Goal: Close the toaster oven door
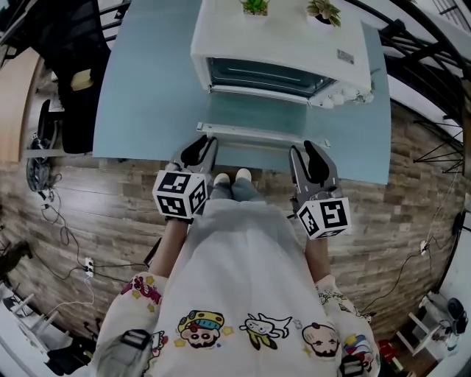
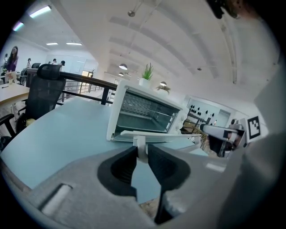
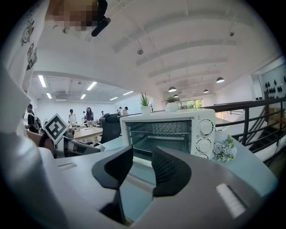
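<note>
The white toaster oven (image 1: 287, 44) stands on the light blue table (image 1: 147, 96) with its door (image 1: 257, 110) folded down flat towards me. The door's handle bar (image 1: 257, 132) runs along the front edge. My left gripper (image 1: 202, 143) is at the handle's left end. In the left gripper view the handle's white post (image 2: 141, 145) fills the gap of the left gripper (image 2: 141, 154), whose pads touch it on both sides. My right gripper (image 1: 307, 151) is at the handle's right end, a little short of it. In the right gripper view the right gripper (image 3: 142, 163) is open and empty, facing the oven (image 3: 165, 129).
Two small potted plants (image 1: 255, 6) (image 1: 324, 11) sit on the oven's roof. A bunch of pale flowers (image 3: 222, 150) lies right of the oven. A black office chair (image 1: 73, 81) stands left of the table, and a dark railing (image 1: 427, 66) runs on the right.
</note>
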